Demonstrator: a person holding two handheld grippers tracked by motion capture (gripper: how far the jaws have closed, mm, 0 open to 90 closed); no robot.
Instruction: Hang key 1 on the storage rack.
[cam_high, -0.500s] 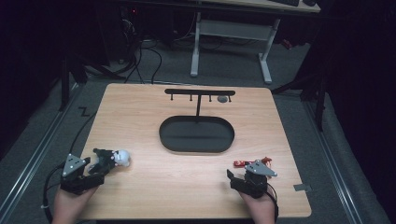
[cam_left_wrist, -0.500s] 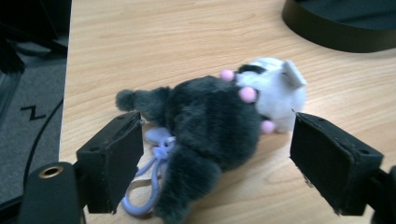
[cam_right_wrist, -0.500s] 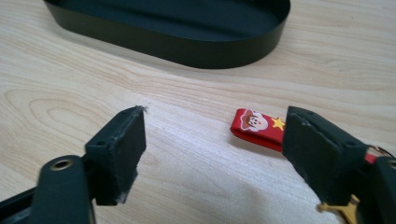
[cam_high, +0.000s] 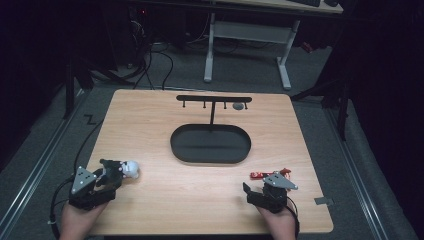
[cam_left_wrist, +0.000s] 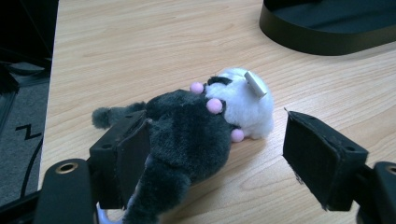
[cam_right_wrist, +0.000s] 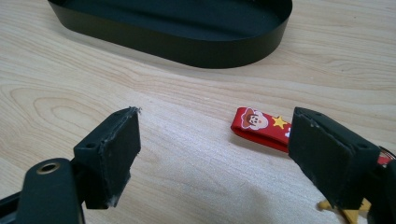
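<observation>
A small plush toy (cam_left_wrist: 205, 123) with a dark grey body, a white head and pink dots lies on the wooden table (cam_high: 150, 125) near its front left corner. My left gripper (cam_left_wrist: 219, 149) is open around it, with the left jaw against the grey body and the right jaw apart from the white head. From the high view the plush toy (cam_high: 129, 169) lies just ahead of the left gripper (cam_high: 115, 175). A red strap (cam_right_wrist: 259, 123) printed with a cartoon face and a star lies flat, partly behind the right jaw of my open right gripper (cam_right_wrist: 215, 149). Nothing sits between its jaws.
A black oval tray (cam_high: 210, 159) sits mid-table, with a black T-shaped hook rack (cam_high: 214, 99) standing behind it and a small grey item (cam_high: 238, 106) hanging from the rack's right end. A small grey tag (cam_high: 323, 201) lies near the front right corner.
</observation>
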